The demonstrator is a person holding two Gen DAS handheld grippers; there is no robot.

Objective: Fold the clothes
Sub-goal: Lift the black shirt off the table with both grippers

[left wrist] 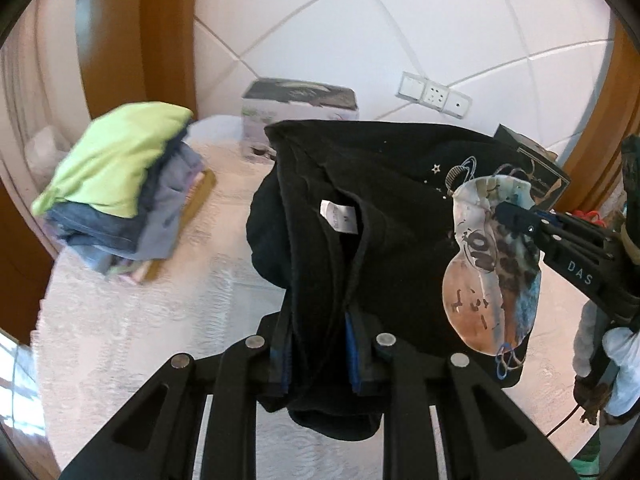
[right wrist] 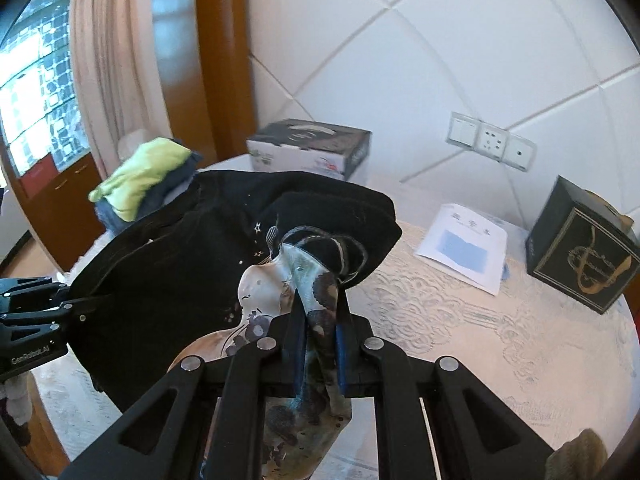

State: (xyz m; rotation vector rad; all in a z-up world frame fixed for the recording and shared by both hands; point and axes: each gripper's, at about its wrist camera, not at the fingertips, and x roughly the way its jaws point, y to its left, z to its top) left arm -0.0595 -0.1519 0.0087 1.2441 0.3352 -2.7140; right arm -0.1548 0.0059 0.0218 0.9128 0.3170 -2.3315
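Note:
A black T-shirt [left wrist: 384, 200] with a planet and space print [left wrist: 492, 264] hangs in the air between both grippers, above the table. My left gripper [left wrist: 318, 354] is shut on its bunched black fabric near the collar, where a white label [left wrist: 340, 216] shows. My right gripper [right wrist: 318, 344] is shut on the printed part of the black T-shirt [right wrist: 168, 264]. The right gripper shows at the right of the left wrist view [left wrist: 506, 214]. The left gripper shows at the left edge of the right wrist view [right wrist: 74, 306].
A stack of folded clothes [left wrist: 120, 188] with a lime green piece on top lies at the table's far left. The table has a white lace cloth [right wrist: 460, 320]. On it are a tissue box [right wrist: 308, 148], a dark green box [right wrist: 584, 248] and a paper booklet [right wrist: 464, 248]. A tiled wall with sockets [right wrist: 492, 144] is behind.

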